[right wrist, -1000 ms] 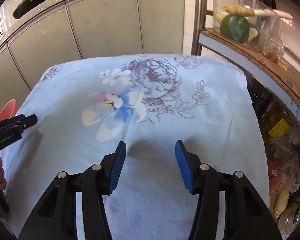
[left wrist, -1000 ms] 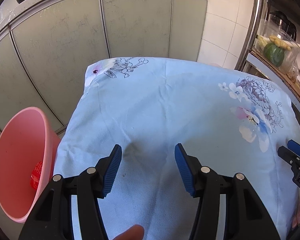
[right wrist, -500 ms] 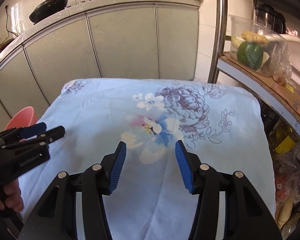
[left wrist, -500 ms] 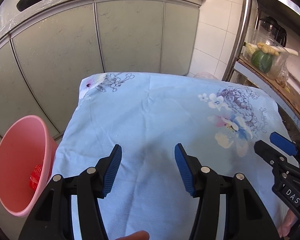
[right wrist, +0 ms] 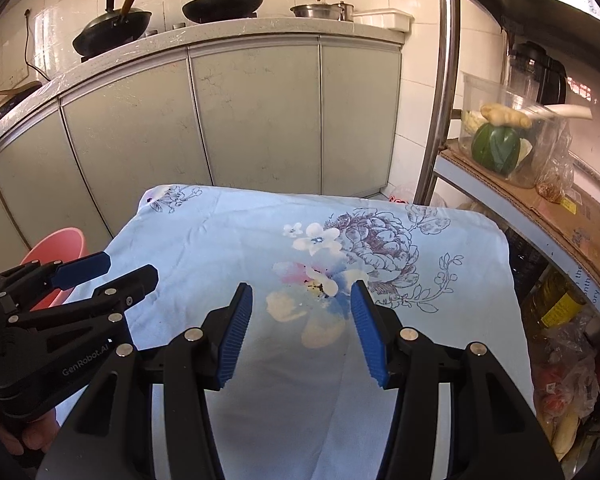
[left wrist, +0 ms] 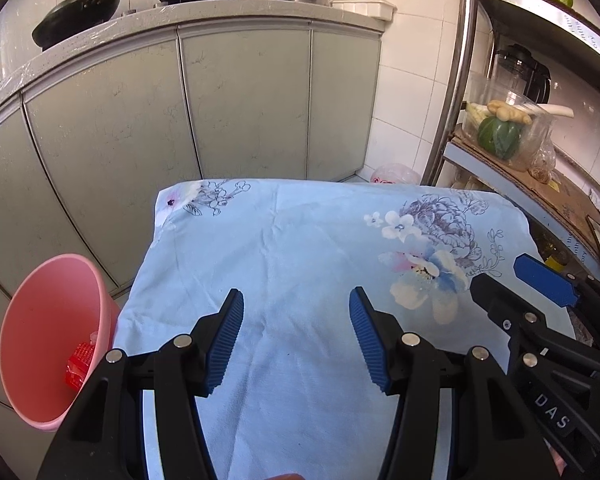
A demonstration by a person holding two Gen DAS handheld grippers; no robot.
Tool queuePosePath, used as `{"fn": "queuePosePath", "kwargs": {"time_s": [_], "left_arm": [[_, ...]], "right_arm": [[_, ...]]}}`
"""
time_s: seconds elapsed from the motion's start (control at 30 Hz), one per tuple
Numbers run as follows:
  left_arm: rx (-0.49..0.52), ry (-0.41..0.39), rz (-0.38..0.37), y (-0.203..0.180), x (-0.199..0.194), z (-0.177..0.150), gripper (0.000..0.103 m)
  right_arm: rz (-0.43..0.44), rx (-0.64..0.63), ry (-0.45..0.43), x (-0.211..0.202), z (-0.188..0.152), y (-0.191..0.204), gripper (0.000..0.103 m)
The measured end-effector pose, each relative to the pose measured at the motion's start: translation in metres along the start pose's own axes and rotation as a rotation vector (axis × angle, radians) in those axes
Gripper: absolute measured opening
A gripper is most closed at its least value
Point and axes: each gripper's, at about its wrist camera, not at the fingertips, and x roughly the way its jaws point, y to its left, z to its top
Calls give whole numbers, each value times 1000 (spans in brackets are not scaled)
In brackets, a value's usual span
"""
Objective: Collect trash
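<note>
Grippers are both hovering over a table draped in a pale blue floral cloth (left wrist: 300, 264), angled downward, and neither is gripping anything. The left gripper (left wrist: 296, 340) is standing with its blue ribbed pads well apart, only bare cloth showing between them. The right gripper (right wrist: 302, 330) is sitting just beside it, its jaws likewise parted with nothing between them, hanging above the printed flower on the cloth. A hand (right wrist: 36, 436) is wrapping round the left gripper's handle at the lower left of the right wrist view. Off the table's left edge a pink bin (left wrist: 52, 344) is standing on the floor against the grey cabinet doors (left wrist: 240, 104), and a piece of red trash (left wrist: 78, 364) is lying inside it near the bottom. Woks (right wrist: 220, 4) are sitting on the counter behind, and a metal shelf unit (right wrist: 512, 196) to the right is carrying a clear container (right wrist: 500, 136) of vegetables.
</note>
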Motion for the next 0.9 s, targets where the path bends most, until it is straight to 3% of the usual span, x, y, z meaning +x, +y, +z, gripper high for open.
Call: {"fn": "queuePosePath", "kwargs": {"time_s": [0.9], "left_arm": [[21,-35,3,-5,-23,-2,55]], "right_arm": [[-17,-18,-28,-20,-2,5,52]]}}
